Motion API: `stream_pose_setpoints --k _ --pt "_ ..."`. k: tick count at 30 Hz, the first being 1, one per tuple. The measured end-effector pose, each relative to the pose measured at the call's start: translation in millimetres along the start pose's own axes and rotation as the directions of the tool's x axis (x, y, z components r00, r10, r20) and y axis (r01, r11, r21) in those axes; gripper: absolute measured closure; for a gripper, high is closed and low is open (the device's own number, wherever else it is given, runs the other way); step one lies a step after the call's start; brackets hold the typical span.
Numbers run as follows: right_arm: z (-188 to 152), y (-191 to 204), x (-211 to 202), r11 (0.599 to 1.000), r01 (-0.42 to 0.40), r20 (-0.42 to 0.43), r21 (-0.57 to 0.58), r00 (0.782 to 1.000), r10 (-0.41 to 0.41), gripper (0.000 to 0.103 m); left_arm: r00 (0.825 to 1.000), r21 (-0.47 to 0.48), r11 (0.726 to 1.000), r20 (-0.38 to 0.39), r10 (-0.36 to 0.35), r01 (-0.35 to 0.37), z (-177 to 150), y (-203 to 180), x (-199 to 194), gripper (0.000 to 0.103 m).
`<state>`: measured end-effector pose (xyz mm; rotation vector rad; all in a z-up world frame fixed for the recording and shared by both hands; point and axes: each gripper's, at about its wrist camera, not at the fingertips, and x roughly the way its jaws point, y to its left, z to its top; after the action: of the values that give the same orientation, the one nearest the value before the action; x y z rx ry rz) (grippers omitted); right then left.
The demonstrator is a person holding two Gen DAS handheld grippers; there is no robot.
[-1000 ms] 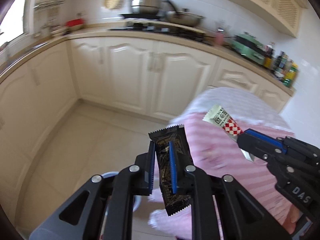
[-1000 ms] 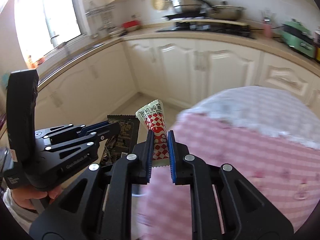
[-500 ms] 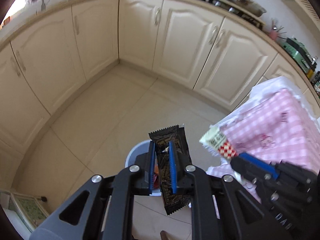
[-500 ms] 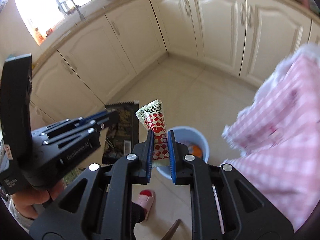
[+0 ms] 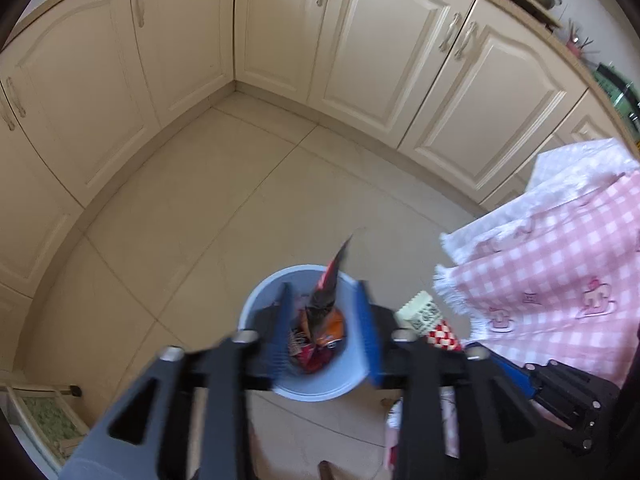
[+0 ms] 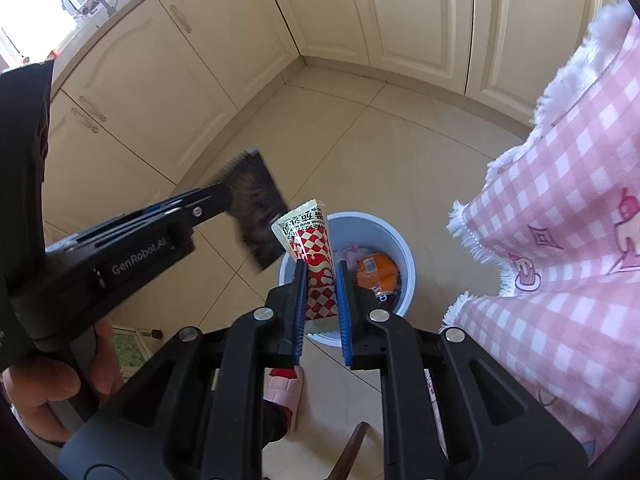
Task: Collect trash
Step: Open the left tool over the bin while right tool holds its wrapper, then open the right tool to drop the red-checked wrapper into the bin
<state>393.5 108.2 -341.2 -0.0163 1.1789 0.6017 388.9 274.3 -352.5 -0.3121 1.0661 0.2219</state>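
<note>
My left tool (image 5: 324, 334) has just spread, dropping the black crinkled wrapper (image 6: 256, 208) toward the round pale-blue plastic bin (image 6: 400, 248); my right tool (image 6: 320, 300) pinches the red-checked sachet (image 6: 312, 256).

Bright window (image 6: 24, 4) daylight, fisheye-curved edges, dark corners, motion blur on jaws.

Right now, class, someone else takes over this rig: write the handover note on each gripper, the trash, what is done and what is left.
Left gripper: its jaws have just been opening and are now open. The dark wrapper is loose between them, close above the blue bin.
Right gripper: shut on the red-checked wrapper, over the bin's rim.
Done: both wrappers brought to the bin, which already holds an orange packet.
Left: check the dark wrapper lands inside, then open the right gripper.
</note>
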Motion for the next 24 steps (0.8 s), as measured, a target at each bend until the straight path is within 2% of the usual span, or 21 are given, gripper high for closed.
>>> stream_pose_setpoints --k 4,10,16,20,24 --pt "-1 -4 11 1.0 0.0 -0.016 0.006 1.0 0.0 0.088 0.999 -0.02 1.0 -0.039 -0.022 0.021 -4 9 10 0.058" --pt "-3 -2 22 1.0 -0.002 -0.04 0.011 0.999 0.002 0.088 0.999 -0.059 0.998 -0.046 0.002 -0.005 -14 25 7 0.058" --pt "-4 5 28 1.0 -0.004 -0.052 0.006 0.999 0.005 0.088 0.998 -0.086 0.996 -0.057 0.033 -0.037 -28 43 0 0.048" --pt "-4 12 31 1.0 -0.013 -0.055 -0.003 0.998 0.013 0.088 0.996 -0.094 0.994 -0.073 0.046 -0.052 -33 52 -3 0.048" --pt "2 16 33 1.0 -0.019 -0.049 0.0 0.999 0.019 0.083 0.997 -0.118 0.992 -0.071 0.042 -0.05 -36 57 -9 0.048"
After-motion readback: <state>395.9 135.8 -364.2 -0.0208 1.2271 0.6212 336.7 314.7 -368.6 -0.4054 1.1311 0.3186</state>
